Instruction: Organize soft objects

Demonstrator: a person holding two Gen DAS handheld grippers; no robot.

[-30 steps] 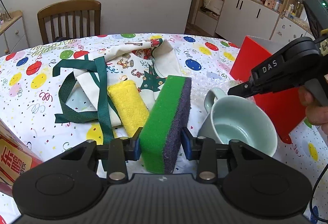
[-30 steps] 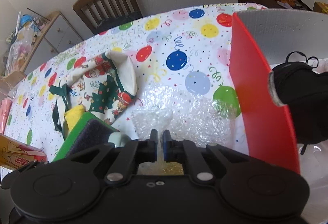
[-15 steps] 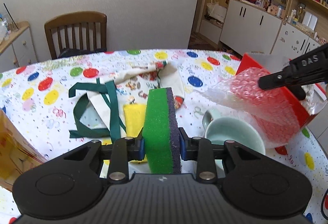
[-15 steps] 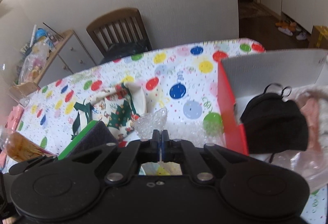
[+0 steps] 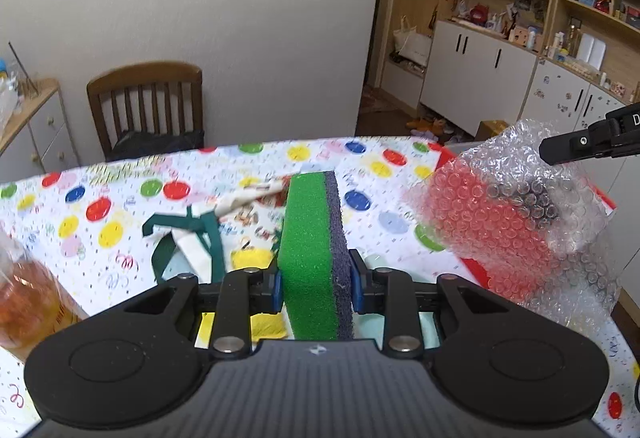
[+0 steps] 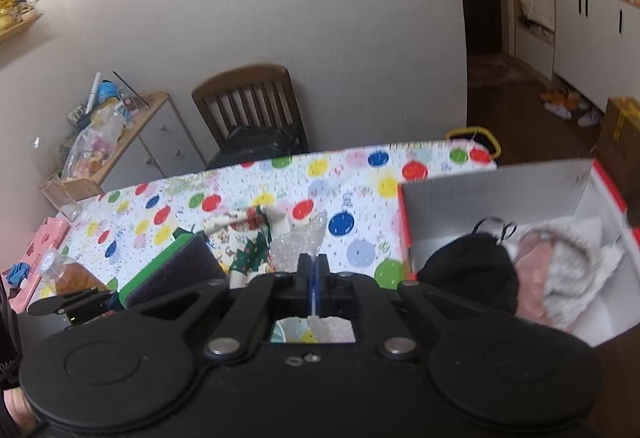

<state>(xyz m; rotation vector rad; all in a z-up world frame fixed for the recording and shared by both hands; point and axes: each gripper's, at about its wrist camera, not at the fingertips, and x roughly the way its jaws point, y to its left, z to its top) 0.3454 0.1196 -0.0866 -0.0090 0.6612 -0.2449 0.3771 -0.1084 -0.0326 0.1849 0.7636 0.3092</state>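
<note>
- Left gripper (image 5: 316, 288) clamped on one green-and-purple sponge (image 5: 314, 258), raised above the table (image 5: 120, 197).
- Right gripper (image 6: 311, 270) pinched tight on one bubble wrap sheet (image 5: 516, 222), hanging beside the red box (image 6: 404, 222).
- Beyond: one yellow sponge (image 5: 250, 258), one printed tote bag (image 5: 208, 234), open tablecloth toward the far edge, one chair (image 5: 148, 105).

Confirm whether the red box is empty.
No: the red box already holds a black mask and fluffy pink-and-white fabric.

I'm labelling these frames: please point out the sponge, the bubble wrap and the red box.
sponge (image 5: 306, 250): left wrist view, green face.
bubble wrap (image 5: 516, 213): left wrist view, sheet's middle.
red box (image 6: 496, 189): right wrist view, inner back wall.
</note>
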